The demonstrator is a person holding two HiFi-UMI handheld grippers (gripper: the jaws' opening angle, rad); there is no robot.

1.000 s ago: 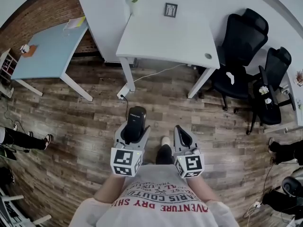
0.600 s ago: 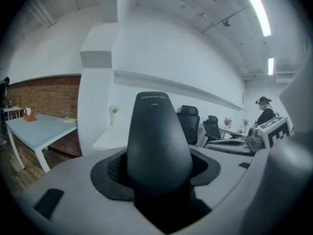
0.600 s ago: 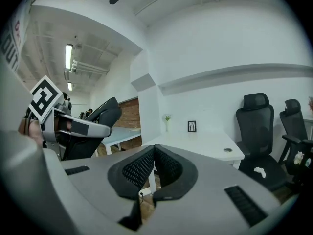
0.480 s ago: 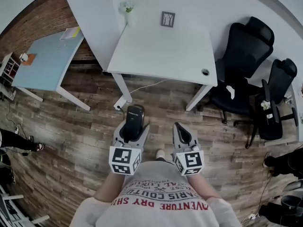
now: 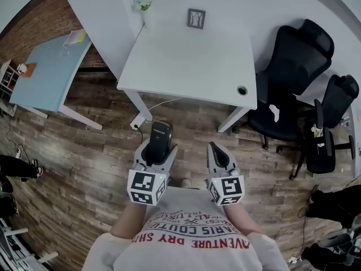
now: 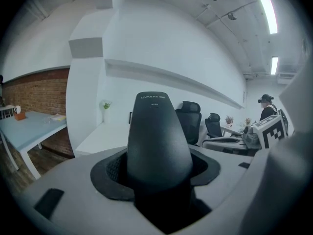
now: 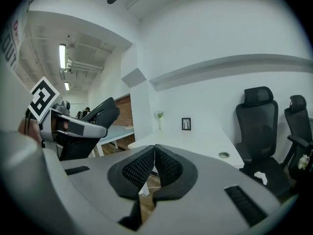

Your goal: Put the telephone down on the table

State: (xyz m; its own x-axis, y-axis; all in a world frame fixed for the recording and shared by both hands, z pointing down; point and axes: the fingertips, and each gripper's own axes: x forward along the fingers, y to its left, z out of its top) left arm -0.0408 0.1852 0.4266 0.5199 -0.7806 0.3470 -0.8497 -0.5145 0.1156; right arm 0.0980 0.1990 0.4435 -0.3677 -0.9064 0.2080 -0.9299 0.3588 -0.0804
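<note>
A black cordless telephone (image 5: 158, 139) sticks forward out of my left gripper (image 5: 154, 154), whose jaws are shut on its lower half. In the left gripper view the telephone (image 6: 157, 136) fills the middle, upright between the pads. My right gripper (image 5: 217, 158) is held level beside it, shut and with nothing in it; its pads (image 7: 154, 167) meet. The white table (image 5: 192, 61) stands just ahead of both grippers, over the wooden floor. It also shows in the right gripper view as the white table (image 7: 195, 140).
On the table's far edge stand a small framed picture (image 5: 196, 18) and a little plant (image 5: 142, 4); a cable hole (image 5: 242, 89) sits near its right corner. Black office chairs (image 5: 293, 66) stand to the right, a light blue table (image 5: 45, 72) to the left.
Both grippers, with the telephone in the left, have come forward across the floor toward the white table, which is now closer and larger in view.
</note>
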